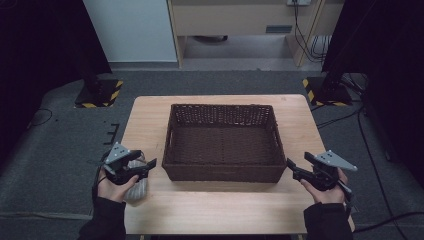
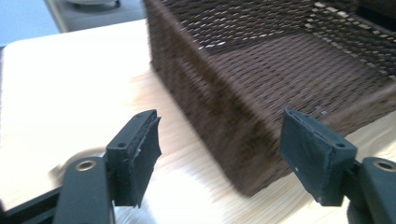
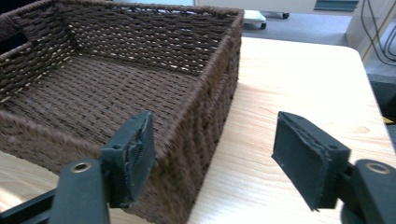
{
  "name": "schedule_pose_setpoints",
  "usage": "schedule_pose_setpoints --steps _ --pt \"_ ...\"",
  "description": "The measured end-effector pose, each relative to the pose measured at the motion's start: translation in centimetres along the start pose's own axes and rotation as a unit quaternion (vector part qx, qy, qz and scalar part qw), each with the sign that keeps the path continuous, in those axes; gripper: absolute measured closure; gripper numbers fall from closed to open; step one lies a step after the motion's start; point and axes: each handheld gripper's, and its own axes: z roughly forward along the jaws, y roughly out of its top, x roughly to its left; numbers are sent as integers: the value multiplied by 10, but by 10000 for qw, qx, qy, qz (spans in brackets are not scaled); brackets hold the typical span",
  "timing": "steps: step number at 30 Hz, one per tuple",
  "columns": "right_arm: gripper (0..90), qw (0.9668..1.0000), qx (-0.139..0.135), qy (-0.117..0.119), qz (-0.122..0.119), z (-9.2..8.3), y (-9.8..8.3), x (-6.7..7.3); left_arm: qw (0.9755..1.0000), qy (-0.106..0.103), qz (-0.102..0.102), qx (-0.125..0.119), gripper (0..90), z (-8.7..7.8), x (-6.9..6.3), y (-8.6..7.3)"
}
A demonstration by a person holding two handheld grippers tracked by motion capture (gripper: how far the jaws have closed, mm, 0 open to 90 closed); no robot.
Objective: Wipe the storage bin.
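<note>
table (image 1: 210, 210) wood, bare around basket | basket (image 1: 223, 172) dark wicker, empty, centred on table between both grippers | left gripper (image 1: 146, 165) jaws wide, released, nothing held, just beside basket's left near corner | right gripper (image 1: 295, 168) likewise released at right near corner | grey cloth-like object (image 1: 137, 189) under left hand, identity unclear | risk: uneven regrasp could tilt or skid basket
</note>
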Motion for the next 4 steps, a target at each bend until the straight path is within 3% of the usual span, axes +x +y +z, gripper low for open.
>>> schedule_pose_setpoints --steps 4 --pt "240 10000 -68 -53 -16 -6 -4 -5 9997 181 -173 55 246 -7 12 -15"
